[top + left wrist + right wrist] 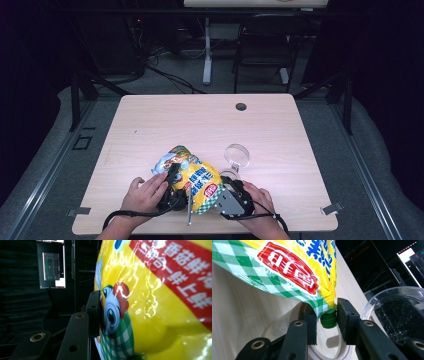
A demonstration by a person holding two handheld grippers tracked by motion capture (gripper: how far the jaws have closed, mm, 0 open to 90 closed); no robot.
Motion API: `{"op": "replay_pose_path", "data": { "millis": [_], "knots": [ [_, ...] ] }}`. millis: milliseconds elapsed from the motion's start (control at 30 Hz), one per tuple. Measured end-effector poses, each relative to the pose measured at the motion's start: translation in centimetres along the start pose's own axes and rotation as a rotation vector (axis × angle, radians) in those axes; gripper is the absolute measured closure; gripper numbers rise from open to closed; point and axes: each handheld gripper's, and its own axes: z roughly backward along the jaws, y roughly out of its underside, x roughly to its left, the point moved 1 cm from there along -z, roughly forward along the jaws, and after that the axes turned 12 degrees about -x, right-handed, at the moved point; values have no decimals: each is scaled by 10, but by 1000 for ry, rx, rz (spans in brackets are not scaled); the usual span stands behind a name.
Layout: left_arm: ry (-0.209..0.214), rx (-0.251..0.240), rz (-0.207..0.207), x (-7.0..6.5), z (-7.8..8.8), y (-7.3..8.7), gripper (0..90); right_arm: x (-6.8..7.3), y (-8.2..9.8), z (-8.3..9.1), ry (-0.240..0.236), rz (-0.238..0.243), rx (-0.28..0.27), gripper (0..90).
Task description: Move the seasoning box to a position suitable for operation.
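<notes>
A yellow refill pouch (195, 177) with a green check base and a cartoon bird is held up over the table's near edge. My left gripper (172, 176) is shut on its body; in the left gripper view one black pad (95, 311) presses into the pouch (155, 305) and the other jaw is hidden behind it. My right gripper (226, 192) is shut on the green cap (329, 320) at the pouch's lower corner, with a pad on each side (325, 322). The pouch (294, 262) slopes up and away from the cap.
A clear round container (237, 154) (397, 315) stands on the wooden table (200, 120) just beyond my right gripper. A pale round ring (284, 325) lies on the table under the cap. A cable hole (241, 106) is at the far side; a chair (265, 40) stands behind.
</notes>
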Motion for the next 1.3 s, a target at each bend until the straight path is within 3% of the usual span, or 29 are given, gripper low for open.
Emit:
{"op": "replay_pose_path", "data": {
  "millis": [633, 900, 1067, 1167, 1300],
  "knots": [
    [-21, 21, -67, 6, 3, -4, 671, 0, 1, -2, 2, -31, -14, 708],
    [-13, 39, -114, 10, 5, -7, 681, 0, 2, -2, 3, -63, -29, 708],
    [7, 43, -107, 12, 5, -8, 682, -1, 2, -2, 4, -69, -30, 708],
    [20, 50, -133, 14, 6, -9, 683, -1, 2, -2, 2, -67, -30, 708],
    [-1, 35, -145, 15, 6, -9, 683, -1, 2, -2, 2, -63, -31, 708]
  ]
}}
